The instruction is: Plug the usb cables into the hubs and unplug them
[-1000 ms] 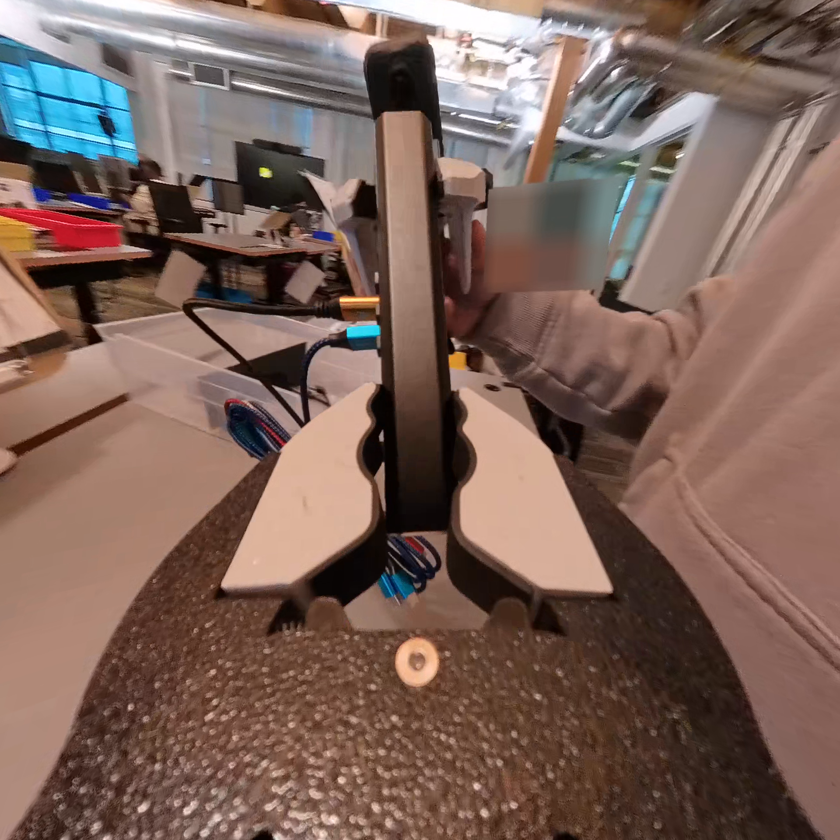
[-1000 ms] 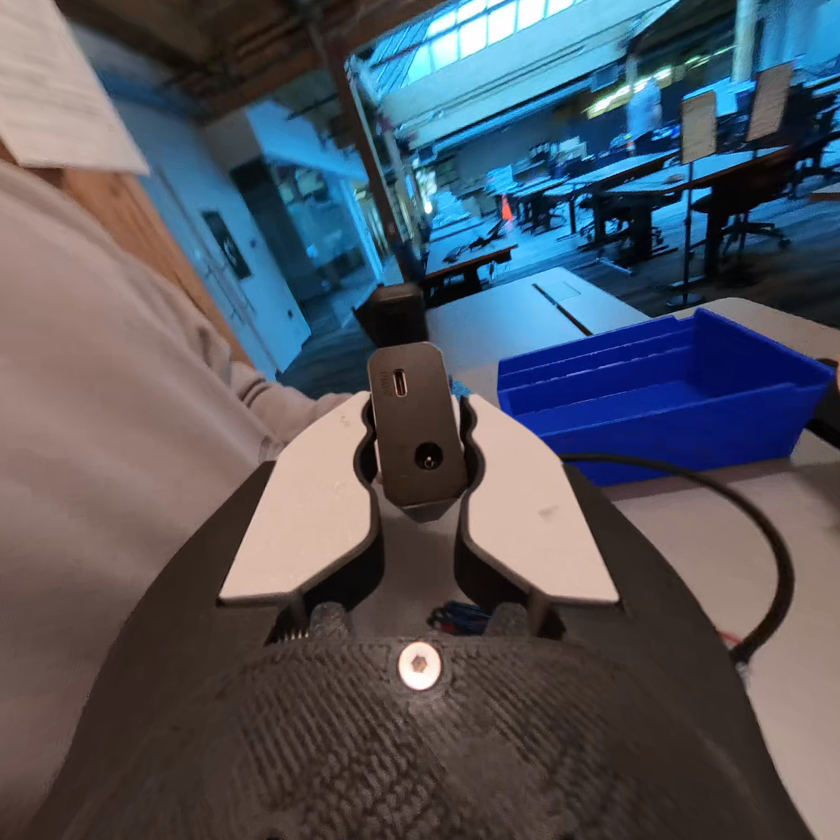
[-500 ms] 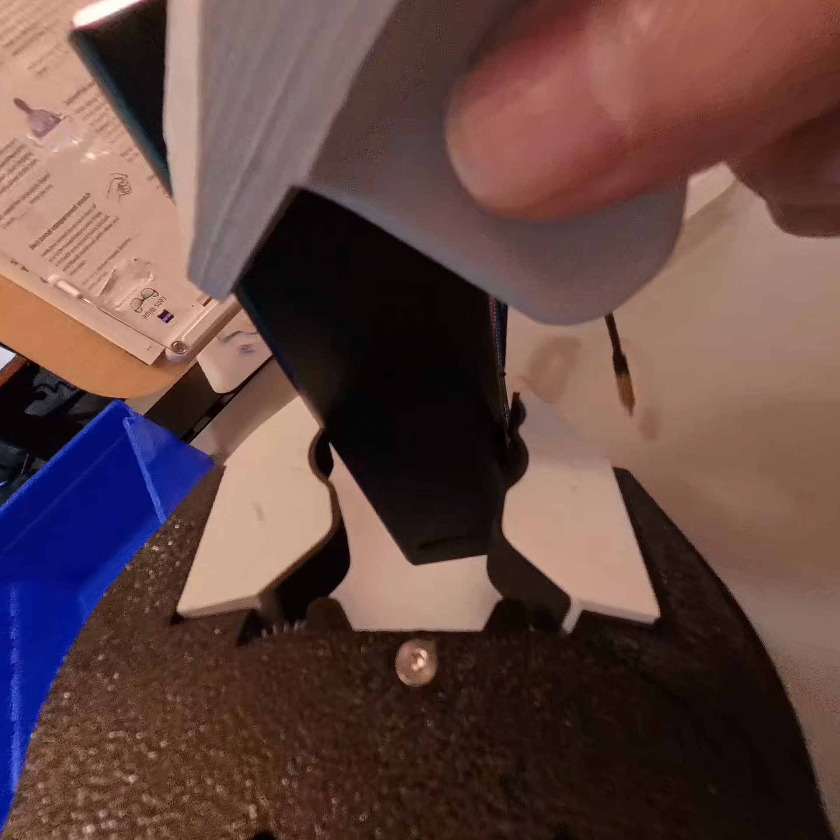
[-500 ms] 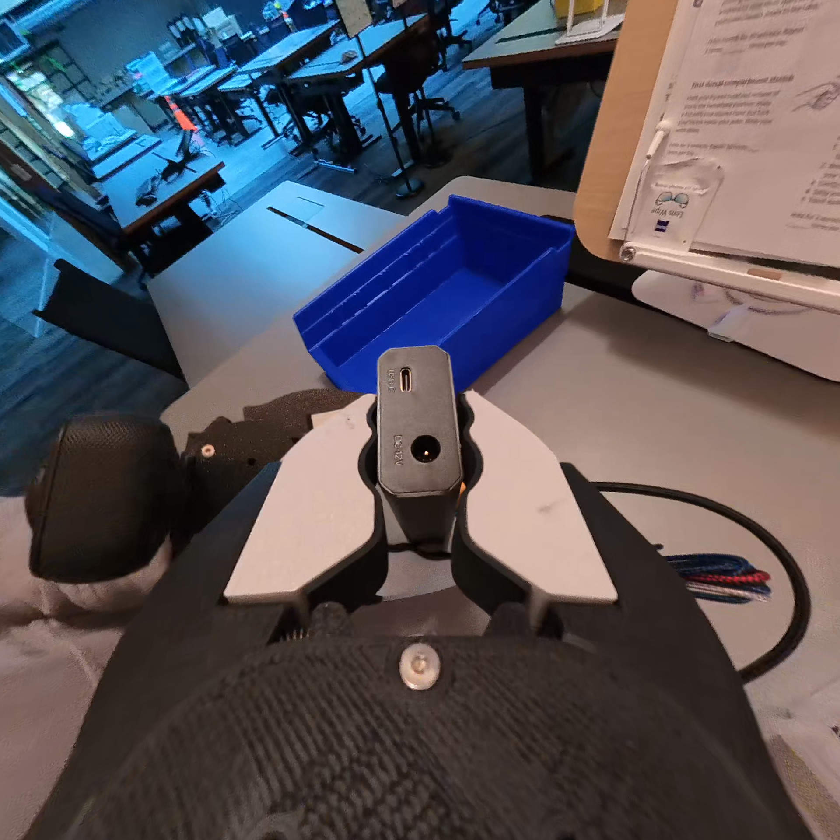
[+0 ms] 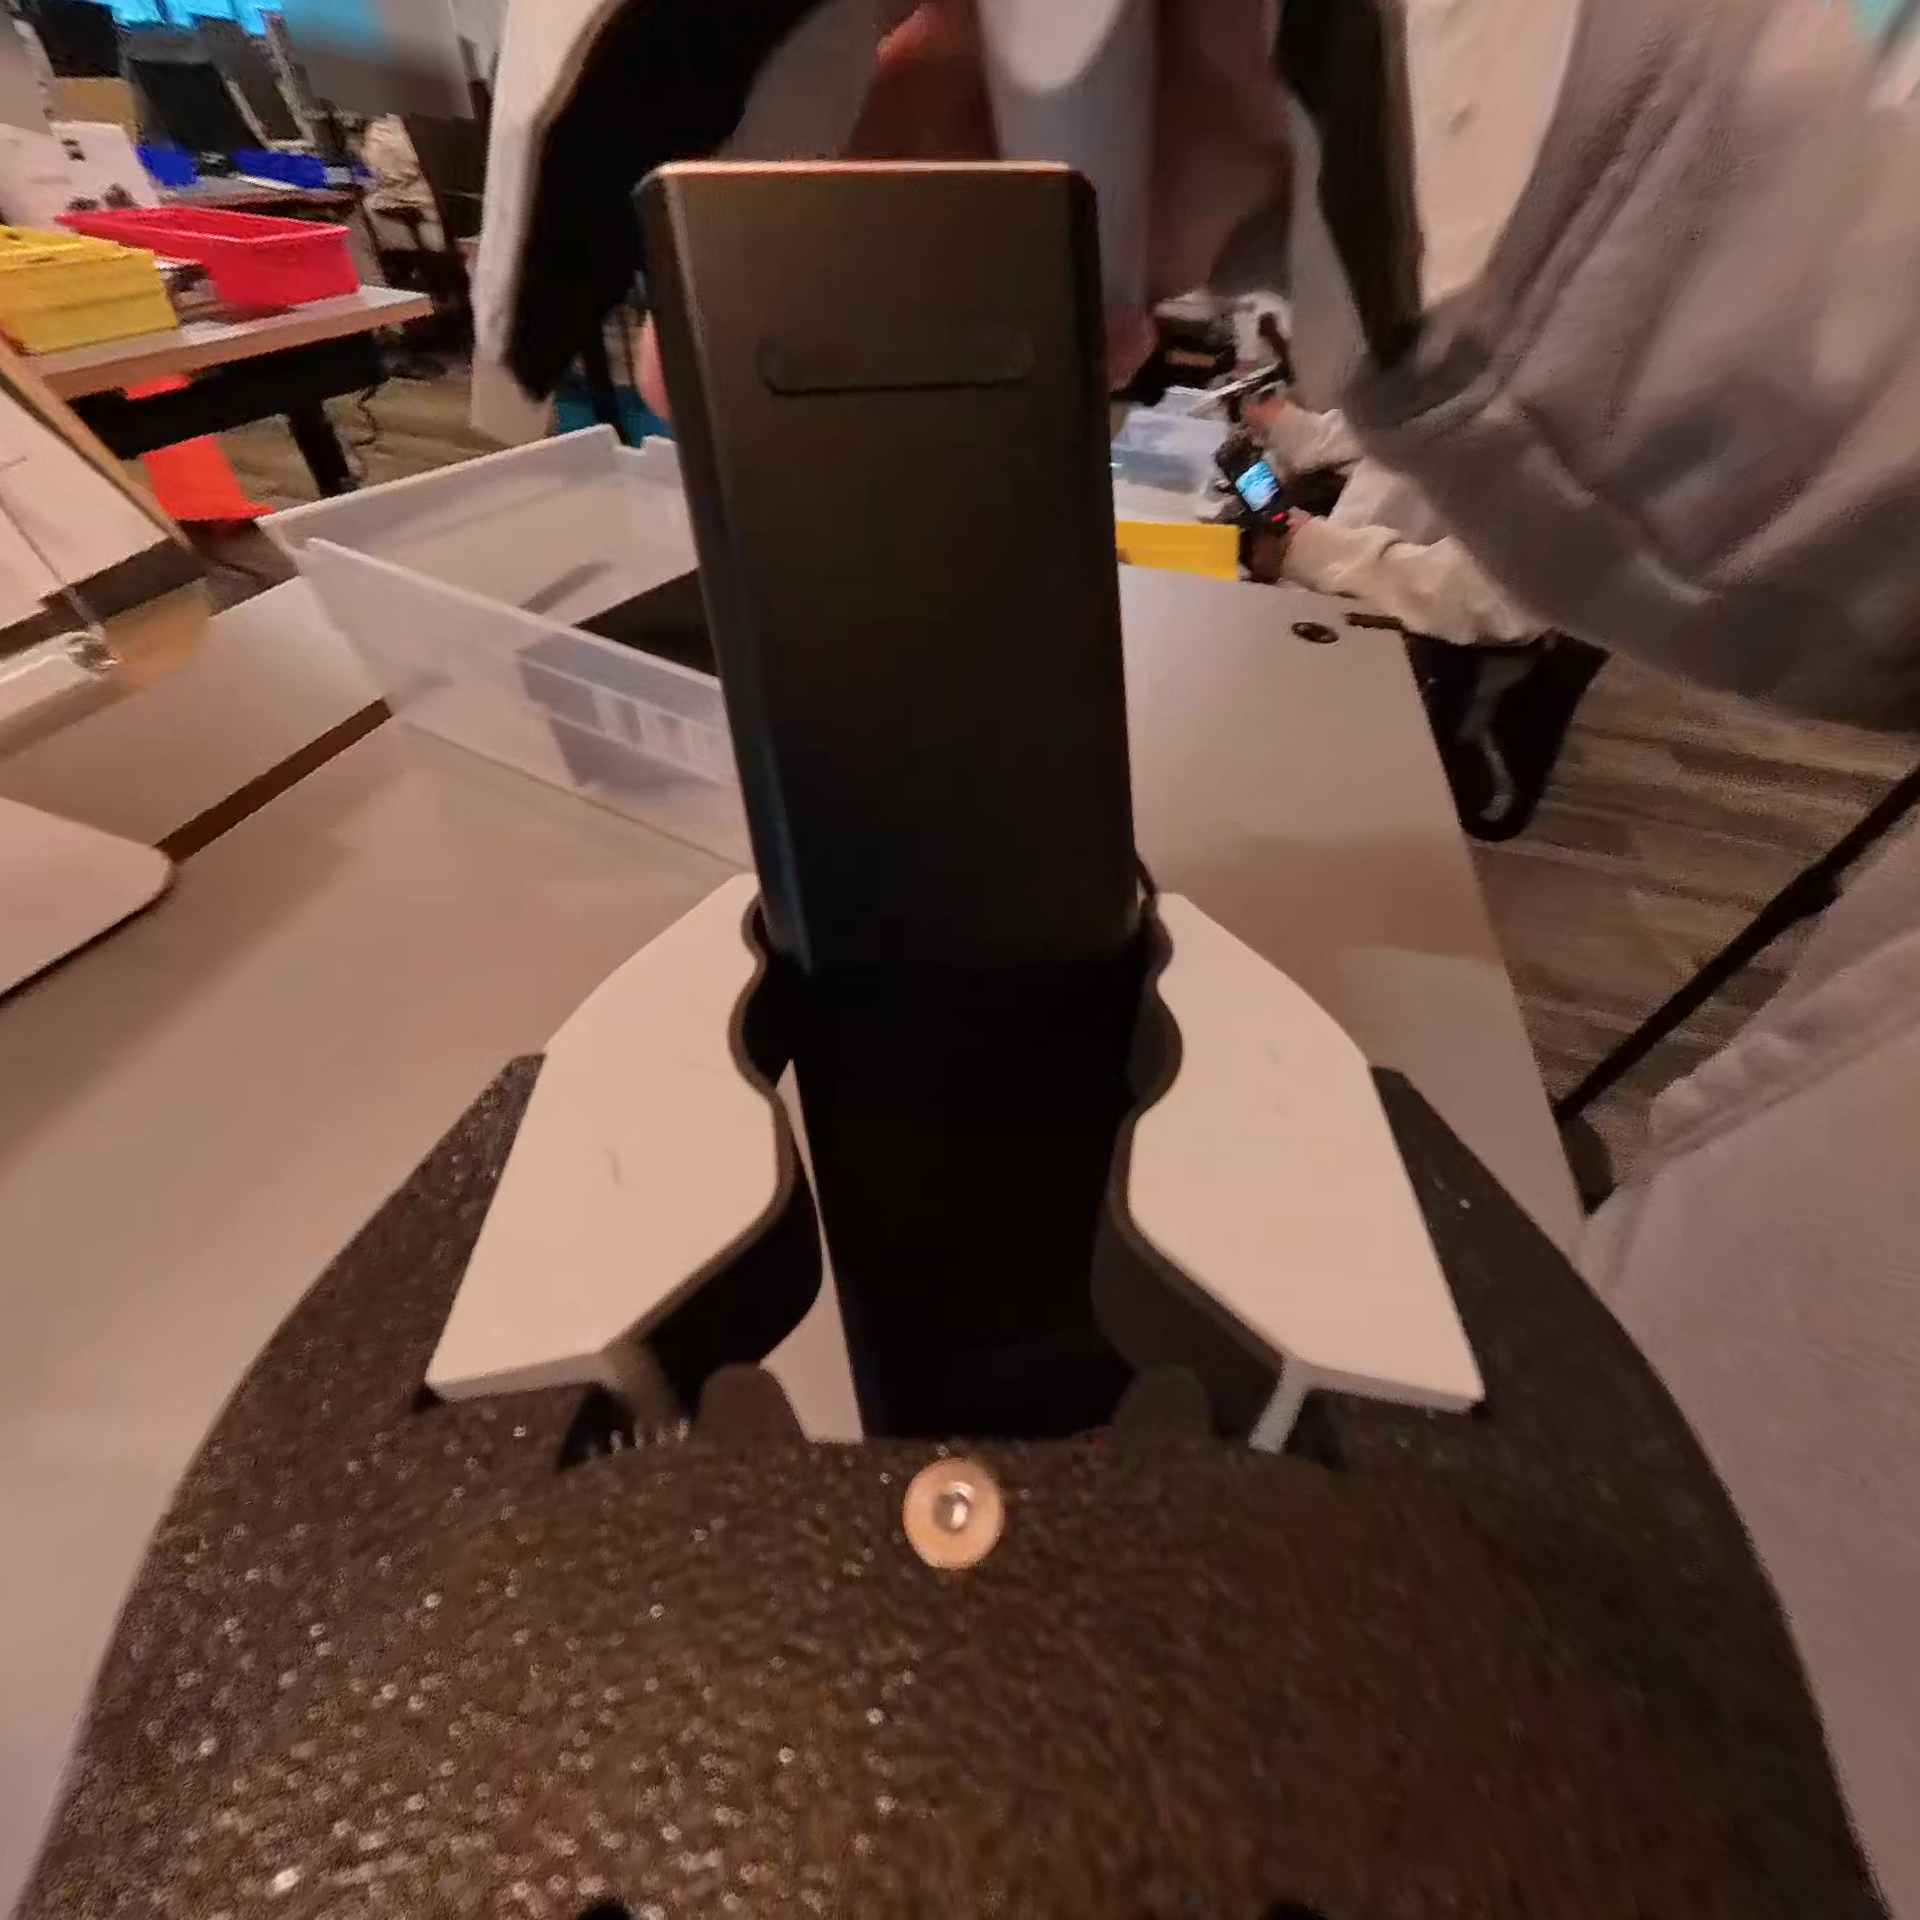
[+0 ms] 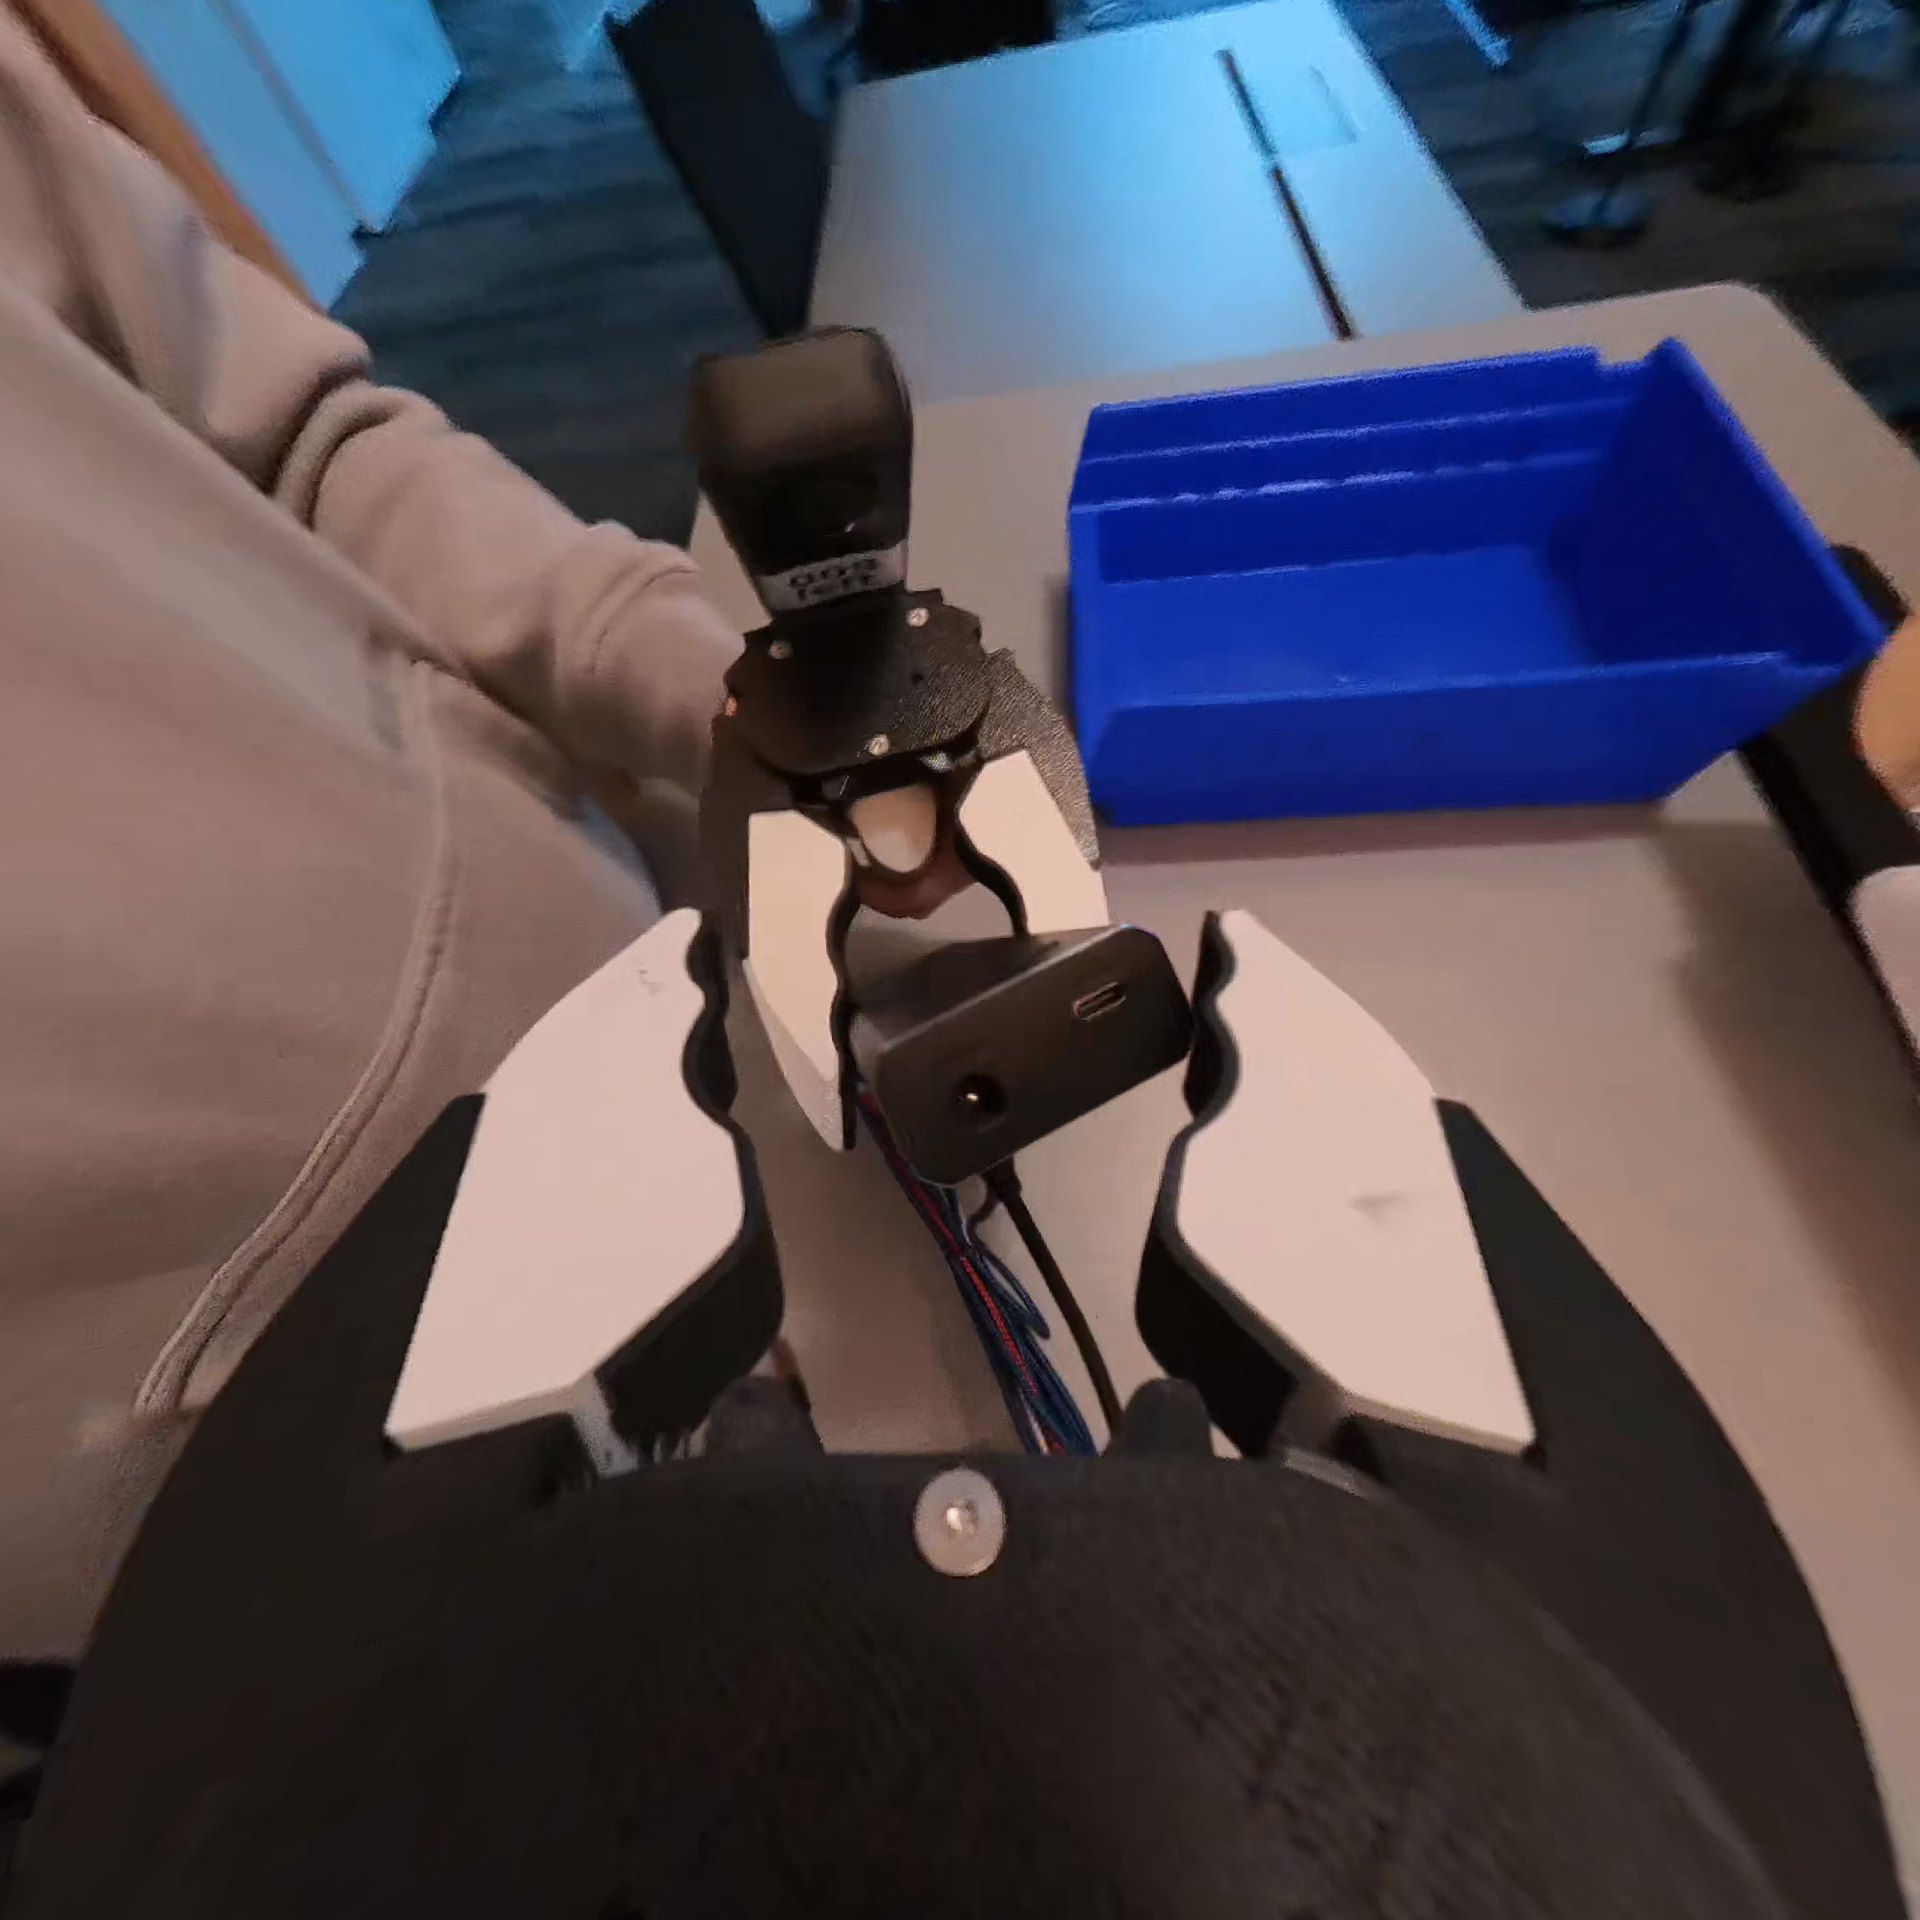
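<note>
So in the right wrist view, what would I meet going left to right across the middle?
The person's beige sleeve → the left gripper → the black hub it holds → the blue bin.

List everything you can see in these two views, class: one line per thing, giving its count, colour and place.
hub: one, black, gripped at one end, cables on its underside
braided cables: a bundle, count unclear, blue and red, hanging below the hub
black cable: one, beside the braided ones
blue bin: one, on the table behind the hub
clear bin: one, see-through, on the table at the far left
red bin: one, on a distant desk
yellow bin: count unclear, beside the red bin
table: one, grey, under everything
sleeve: pale grey, on the left
left gripper: shut on the hub
right gripper: open, facing the hub's end
</note>
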Demonstrator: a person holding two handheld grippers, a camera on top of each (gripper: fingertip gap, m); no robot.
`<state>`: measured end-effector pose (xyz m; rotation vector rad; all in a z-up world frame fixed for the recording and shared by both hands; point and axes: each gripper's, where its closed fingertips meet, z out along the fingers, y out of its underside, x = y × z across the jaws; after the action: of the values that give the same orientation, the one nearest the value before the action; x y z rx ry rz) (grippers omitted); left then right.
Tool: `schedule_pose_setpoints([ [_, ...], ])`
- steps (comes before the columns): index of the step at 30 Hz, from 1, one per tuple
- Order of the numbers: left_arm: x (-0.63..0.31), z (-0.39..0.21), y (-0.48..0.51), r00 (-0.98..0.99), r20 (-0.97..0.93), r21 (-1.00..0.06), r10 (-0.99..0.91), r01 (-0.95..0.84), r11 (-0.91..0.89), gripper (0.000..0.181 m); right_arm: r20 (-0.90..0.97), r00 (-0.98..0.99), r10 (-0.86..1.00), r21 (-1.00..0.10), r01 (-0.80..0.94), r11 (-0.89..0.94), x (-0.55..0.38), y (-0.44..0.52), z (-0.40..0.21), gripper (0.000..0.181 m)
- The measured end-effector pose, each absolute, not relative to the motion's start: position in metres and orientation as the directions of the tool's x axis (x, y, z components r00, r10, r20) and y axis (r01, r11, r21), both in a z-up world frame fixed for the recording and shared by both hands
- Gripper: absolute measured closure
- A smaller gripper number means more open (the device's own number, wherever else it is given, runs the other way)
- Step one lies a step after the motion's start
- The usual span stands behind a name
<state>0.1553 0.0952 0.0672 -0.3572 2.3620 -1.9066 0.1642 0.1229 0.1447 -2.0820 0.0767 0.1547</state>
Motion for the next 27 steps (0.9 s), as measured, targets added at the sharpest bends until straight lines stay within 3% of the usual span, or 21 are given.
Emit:
schedule_pose_setpoints([
  [7, 0.139, 0.086, 0.097, -0.977, 0.194, -0.978, -0.085, -0.199, 0.056, 0.118, -0.121, 0.986, 0.112, -0.892, -0.059, -0.448, 0.159, 0.126, 0.146, 0.119],
  [10, 0.137, 0.087, 0.1, -0.978, 0.201, -0.977, -0.049, -0.204, 0.065, 0.118, -0.118, 0.988, 0.103, -0.906, -0.064, -0.418, 0.157, 0.136, 0.151, 0.119],
  [13, 0.153, 0.084, 0.106, -0.962, 0.228, -0.962, -0.153, -0.246, 0.114, 0.12, -0.138, 0.99, -0.037, -0.874, -0.139, -0.465, 0.169, 0.137, 0.146, 0.119],
  [15, 0.159, 0.087, 0.107, -0.951, 0.24, -0.957, -0.196, -0.266, 0.119, 0.1, -0.098, 0.985, -0.139, -0.846, -0.156, -0.51, 0.179, 0.135, 0.144, 0.118],
  [18, 0.159, 0.08, 0.104, -0.963, 0.16, -0.958, -0.219, -0.205, 0.199, 0.103, -0.176, 0.954, -0.241, -0.82, -0.278, -0.501, 0.183, 0.141, 0.146, 0.119],
  [22, 0.158, 0.074, 0.1, -0.956, 0.219, -0.937, -0.194, -0.261, 0.231, 0.115, -0.213, 0.96, -0.183, -0.807, -0.279, -0.521, 0.178, 0.146, 0.144, 0.12],
  [27, 0.157, 0.067, 0.097, -0.961, 0.219, -0.928, -0.168, -0.258, 0.269, 0.115, -0.221, 0.957, -0.188, -0.803, -0.288, -0.521, 0.181, 0.154, 0.141, 0.12],
])
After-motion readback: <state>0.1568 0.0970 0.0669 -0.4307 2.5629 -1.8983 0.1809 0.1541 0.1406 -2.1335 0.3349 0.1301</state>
